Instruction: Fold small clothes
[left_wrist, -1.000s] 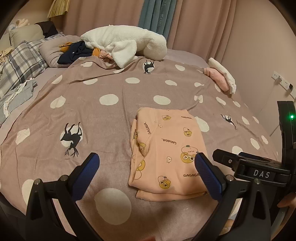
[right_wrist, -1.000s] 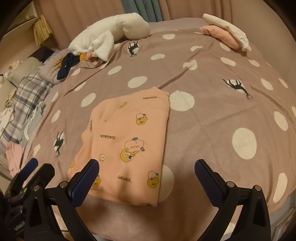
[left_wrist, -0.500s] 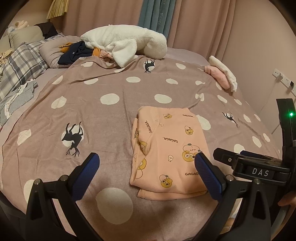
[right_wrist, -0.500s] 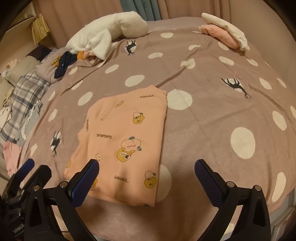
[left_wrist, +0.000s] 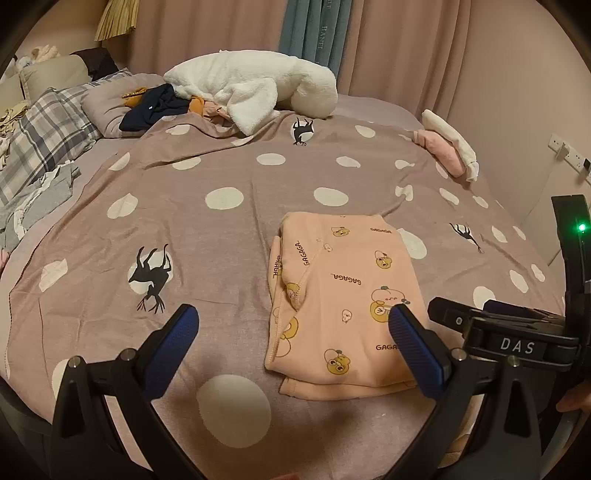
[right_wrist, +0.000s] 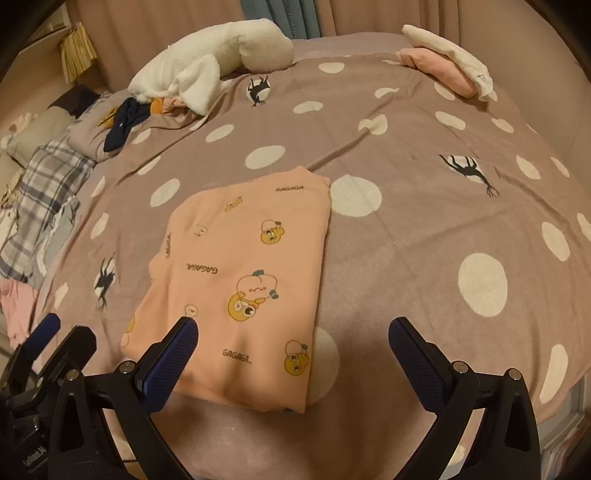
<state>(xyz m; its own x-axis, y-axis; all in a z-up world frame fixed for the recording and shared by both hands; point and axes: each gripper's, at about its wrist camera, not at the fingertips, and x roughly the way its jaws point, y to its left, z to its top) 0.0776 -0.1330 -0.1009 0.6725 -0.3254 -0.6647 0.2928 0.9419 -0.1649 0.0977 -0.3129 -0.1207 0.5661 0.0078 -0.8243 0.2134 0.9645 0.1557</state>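
A small peach garment with cartoon prints lies folded into a flat rectangle on the mauve polka-dot bedspread. It also shows in the right wrist view. My left gripper is open and empty, held above the bed's near edge, just left of the garment. My right gripper is open and empty, over the garment's near right corner. The right gripper's body shows at the right of the left wrist view.
A white fluffy blanket and dark clothes lie at the head of the bed. A pink and white folded stack sits at the far right edge. Plaid bedding and loose clothes lie at the left. A wall stands right.
Both grippers have shifted slightly; the garment sits a little lower and nearer in both views. It lies unchanged, and both grippers stay open.
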